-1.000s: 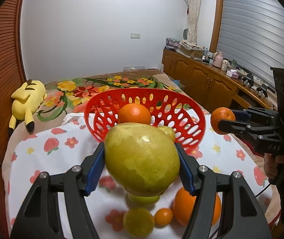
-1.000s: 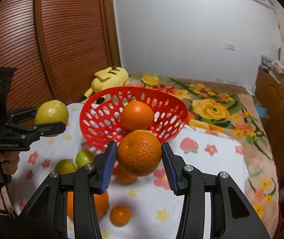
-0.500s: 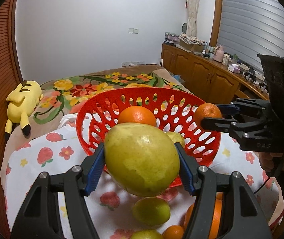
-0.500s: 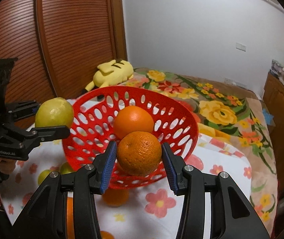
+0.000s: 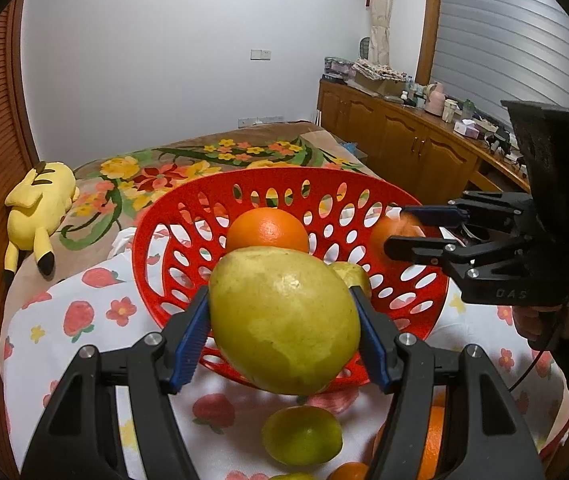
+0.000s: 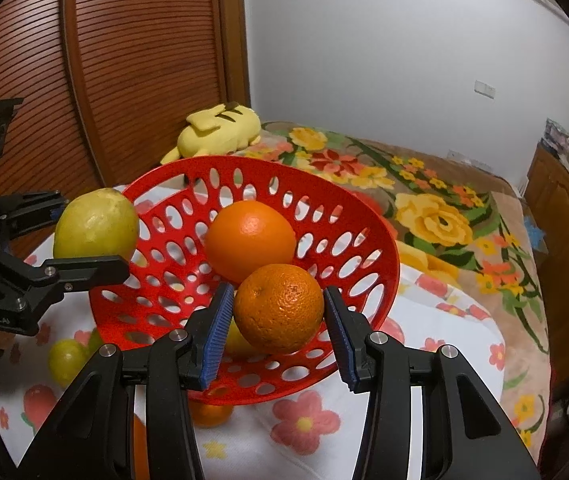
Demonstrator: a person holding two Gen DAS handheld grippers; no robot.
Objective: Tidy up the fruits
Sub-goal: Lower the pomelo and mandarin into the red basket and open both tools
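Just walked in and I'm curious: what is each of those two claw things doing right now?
Left gripper: closed on the big yellow-green fruit.
Right gripper: closed on an orange, over the red basket.

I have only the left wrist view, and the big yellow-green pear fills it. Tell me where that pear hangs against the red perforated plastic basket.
Observer: In the right wrist view the big yellow-green pear, in the left tongs, overlaps the left edge of the red perforated plastic basket, not its middle.
Operator: Now report the right tongs' fruit; it is blurred here.
Observer: The right tongs clamp a rough-skinned orange above the basket's near inner wall, in front of the smooth orange lying inside.
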